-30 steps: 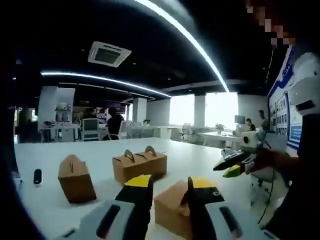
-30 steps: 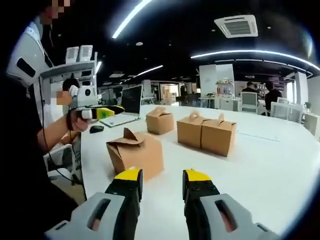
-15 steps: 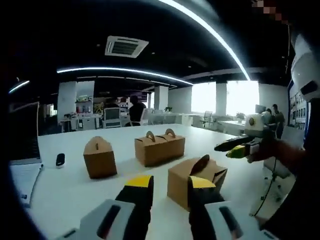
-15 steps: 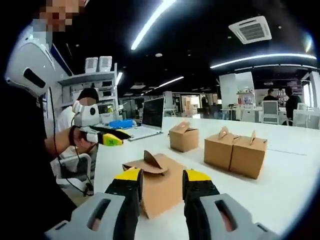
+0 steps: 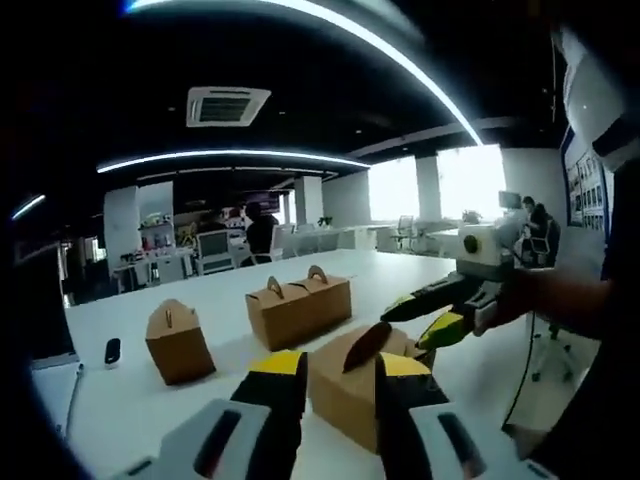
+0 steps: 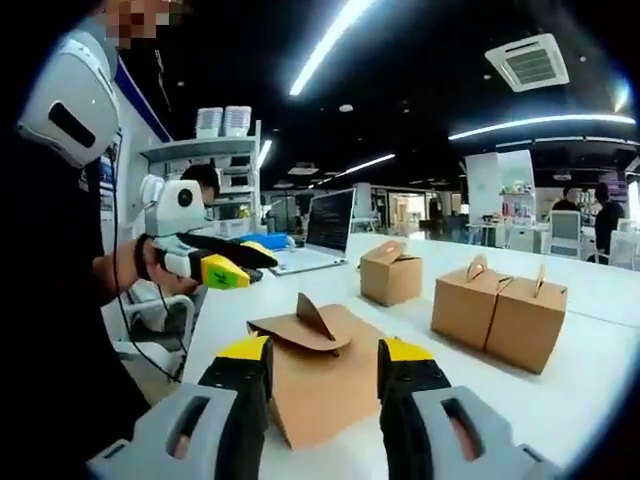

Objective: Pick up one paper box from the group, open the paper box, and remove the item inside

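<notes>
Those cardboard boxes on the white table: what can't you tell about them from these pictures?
- Nearest box: contents hidden by its closed flaps, both views.
- Its lower front, left gripper view: covered by the left hand-held gripper.
- Paired boxes: far sides hidden.

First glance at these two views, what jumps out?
The nearest paper box sits on the white table right in front of the right hand-held gripper, its jaws open, its handle tab standing up. Behind it stand a double-handled box and a single box, with an open laptop further back. The left hand-held gripper, open, hangs off to the side.
</notes>
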Action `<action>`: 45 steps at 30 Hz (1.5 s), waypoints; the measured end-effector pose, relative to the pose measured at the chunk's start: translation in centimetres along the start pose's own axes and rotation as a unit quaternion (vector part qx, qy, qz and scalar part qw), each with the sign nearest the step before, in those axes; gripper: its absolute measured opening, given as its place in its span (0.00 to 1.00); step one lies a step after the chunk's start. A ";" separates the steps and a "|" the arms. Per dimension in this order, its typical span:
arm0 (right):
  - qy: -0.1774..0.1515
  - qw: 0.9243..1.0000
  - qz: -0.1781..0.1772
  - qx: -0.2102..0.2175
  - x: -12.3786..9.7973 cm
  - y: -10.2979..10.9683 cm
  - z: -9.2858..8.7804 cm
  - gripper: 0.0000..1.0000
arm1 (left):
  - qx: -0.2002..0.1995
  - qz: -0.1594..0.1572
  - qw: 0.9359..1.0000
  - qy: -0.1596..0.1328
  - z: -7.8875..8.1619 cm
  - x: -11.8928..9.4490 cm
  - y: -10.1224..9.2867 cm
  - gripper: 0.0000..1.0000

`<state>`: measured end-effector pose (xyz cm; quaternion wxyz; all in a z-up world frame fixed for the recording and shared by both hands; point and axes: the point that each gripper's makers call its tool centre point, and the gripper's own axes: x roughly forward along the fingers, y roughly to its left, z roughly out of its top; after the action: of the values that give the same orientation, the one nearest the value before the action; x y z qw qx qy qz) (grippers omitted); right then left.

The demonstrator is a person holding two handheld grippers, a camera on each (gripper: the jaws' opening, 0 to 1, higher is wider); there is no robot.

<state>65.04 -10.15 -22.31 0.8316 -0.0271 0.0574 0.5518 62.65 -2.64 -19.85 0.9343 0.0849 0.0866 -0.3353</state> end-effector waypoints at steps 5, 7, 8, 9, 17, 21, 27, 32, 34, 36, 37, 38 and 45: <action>0.007 1.000 -0.009 0.010 0.4 -0.2 -0.8 0.43 | 0.045 -0.002 0.999 0.010 0.6 0.9 -1.7 0.29; 0.009 1.000 -0.009 0.004 0.3 0.1 -0.8 0.42 | 0.058 0.013 0.998 0.007 1.0 1.1 -1.6 0.29; 0.009 1.000 -0.009 0.002 0.3 0.2 -0.8 0.42 | 0.072 0.018 0.997 -0.001 1.4 1.2 -1.7 0.29; 0.009 1.000 -0.010 0.001 0.3 0.2 -0.8 0.42 | 0.082 0.015 0.997 0.000 1.6 1.3 -2.0 0.29; 0.014 1.000 -0.010 -0.018 0.2 0.5 -0.8 0.39 | 0.188 0.025 0.980 0.062 0.0 2.3 -3.2 0.28; 0.004 1.000 -0.008 -0.026 0.0 0.7 -0.7 0.39 | 0.206 0.039 0.975 0.076 -0.6 2.8 -3.3 0.26; 0.001 1.000 -0.010 -0.018 0.0 0.2 -0.7 0.39 | 0.227 0.046 0.968 0.096 -1.3 3.0 -4.0 0.25; 0.002 1.000 -0.011 -0.016 0.0 0.2 -0.7 0.39 | 0.249 0.058 0.961 0.104 -1.4 3.0 -3.7 0.25; 0.004 1.000 -0.007 -0.020 0.0 0.3 -0.6 0.39 | 0.246 0.064 0.962 0.102 -1.3 2.9 -3.5 0.24; 0.005 1.000 -0.004 -0.018 0.0 0.2 -0.7 0.39 | 0.244 0.065 0.962 0.101 -1.1 2.9 -3.5 0.24; 0.005 1.000 -0.002 -0.015 0.0 0.1 -0.7 0.39 | 0.243 0.065 0.963 0.100 -1.1 2.9 -3.5 0.24; 0.005 1.000 -0.001 -0.011 0.1 0.0 -0.7 0.39 | 0.242 0.070 0.963 0.092 -0.8 2.9 -3.4 0.23; 0.016 1.000 0.008 -0.009 0.2 -0.1 -0.8 0.39 | 0.333 0.091 0.935 0.081 -0.9 3.4 -4.0 0.14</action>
<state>65.14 -10.12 -23.10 0.8261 -0.0429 0.0654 0.5581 62.61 -7.54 -21.90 0.8688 0.4254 0.0378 -0.2505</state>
